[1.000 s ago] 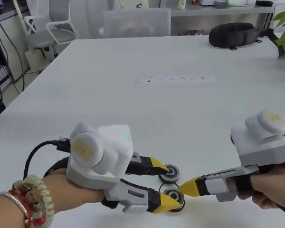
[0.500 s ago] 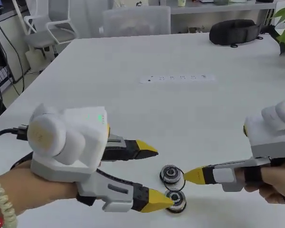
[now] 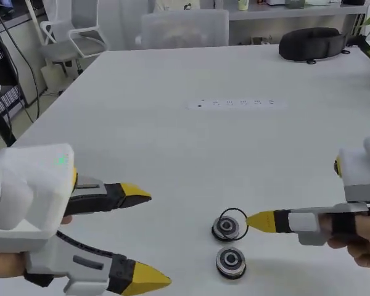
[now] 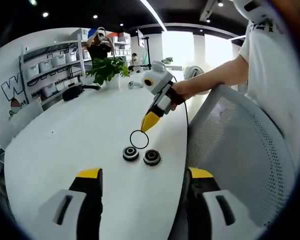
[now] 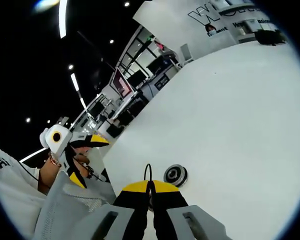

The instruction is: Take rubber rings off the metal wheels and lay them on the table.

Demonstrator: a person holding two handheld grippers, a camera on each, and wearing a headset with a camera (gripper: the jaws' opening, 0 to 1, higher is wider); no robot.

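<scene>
Broad worktop (image 3: 172,123) lies open beyond. Left gripper (image 3: 157,239) gapes near its front edge; right gripper (image 3: 258,221) clamps a rubber ring (image 3: 233,209) over one metal wheel (image 3: 226,229), contact unclear.

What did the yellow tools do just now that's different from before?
The left tool left the near wheel and far wheel, pulling back toward the person, open. The right tool now pinches a rubber ring, lifting it off the far wheel. Both wheels stayed put on the table.
</scene>
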